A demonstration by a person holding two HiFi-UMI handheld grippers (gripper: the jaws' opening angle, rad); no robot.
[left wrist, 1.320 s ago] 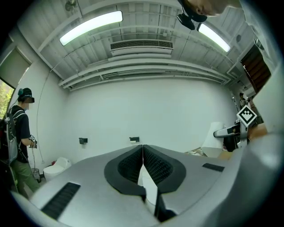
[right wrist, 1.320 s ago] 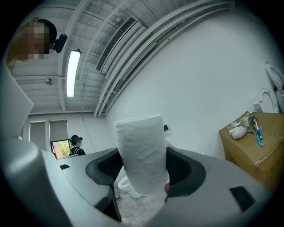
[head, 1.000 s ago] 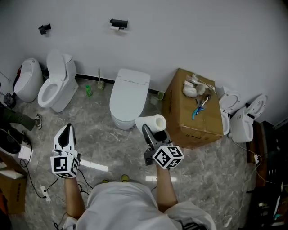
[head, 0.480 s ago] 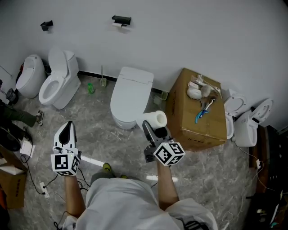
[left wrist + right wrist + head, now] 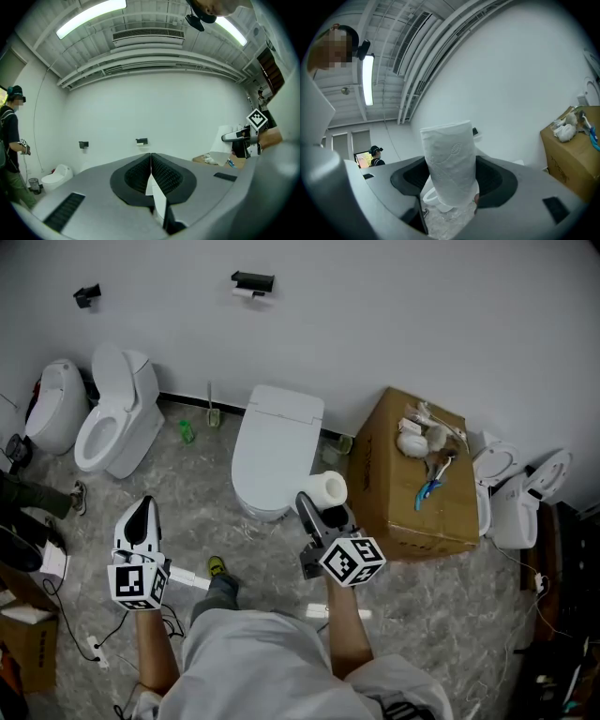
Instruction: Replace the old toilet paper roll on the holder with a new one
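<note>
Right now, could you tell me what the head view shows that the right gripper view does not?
Only the head view shows the left gripper, shut, and the wearer's white shirt. Only the right gripper view shows the ceiling light and a bystander in a cap. Both show the toilet paper roll clamped in the right gripper, and the cardboard box.

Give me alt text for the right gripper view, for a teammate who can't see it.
The right claw grips a white toilet paper roll, upright between its jaws. Behind it are a white wall, a toilet low down, and a cardboard box at the right with small items on top.
</note>
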